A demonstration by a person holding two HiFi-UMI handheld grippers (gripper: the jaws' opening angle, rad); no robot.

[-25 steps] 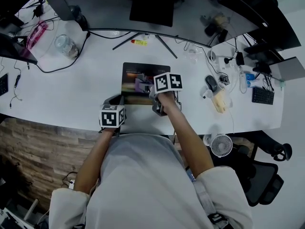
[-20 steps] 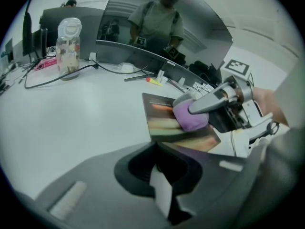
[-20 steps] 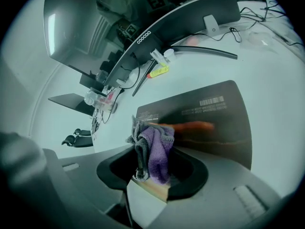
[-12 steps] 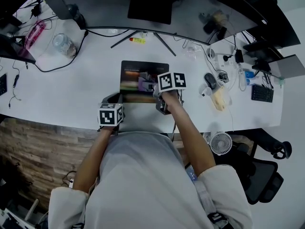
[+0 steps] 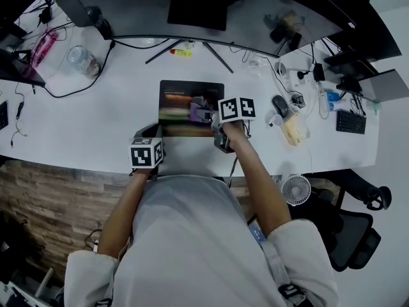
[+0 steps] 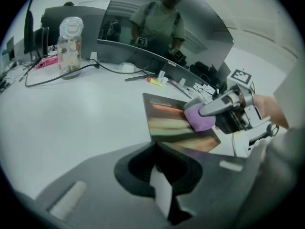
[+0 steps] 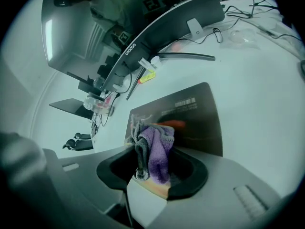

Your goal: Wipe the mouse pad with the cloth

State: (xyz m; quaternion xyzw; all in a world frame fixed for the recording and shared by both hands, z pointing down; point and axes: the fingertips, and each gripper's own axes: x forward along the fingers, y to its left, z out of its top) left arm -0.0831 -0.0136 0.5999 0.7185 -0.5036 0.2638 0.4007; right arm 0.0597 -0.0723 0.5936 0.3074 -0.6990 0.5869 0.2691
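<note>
A dark mouse pad [image 5: 182, 101] with a colourful print lies on the white desk [image 5: 96, 120] in front of me. My right gripper [image 5: 208, 116] is shut on a purple and grey cloth [image 5: 198, 112], which presses on the pad's right half. In the right gripper view the cloth [image 7: 157, 149] hangs bunched between the jaws [image 7: 150, 173] over the pad [image 7: 195, 113]. My left gripper [image 5: 151, 133] rests at the pad's near left corner, shut with nothing in it. The left gripper view shows the pad [image 6: 167, 120], the cloth [image 6: 200, 119] and the right gripper's fingers [image 6: 217, 106].
A curved monitor [image 5: 192, 11] on a splayed stand rises behind the pad. A glass jar [image 5: 82, 59] and cables lie far left, a yellow marker [image 5: 180, 52] under the screen. A mouse [image 5: 279, 105], plugs and a keyboard [image 5: 351, 121] crowd the right. A small fan [image 5: 296, 190] sits below the desk edge.
My right gripper has slid to the right across the pad with the cloth in it. The left gripper has stayed at the pad's near left corner.
</note>
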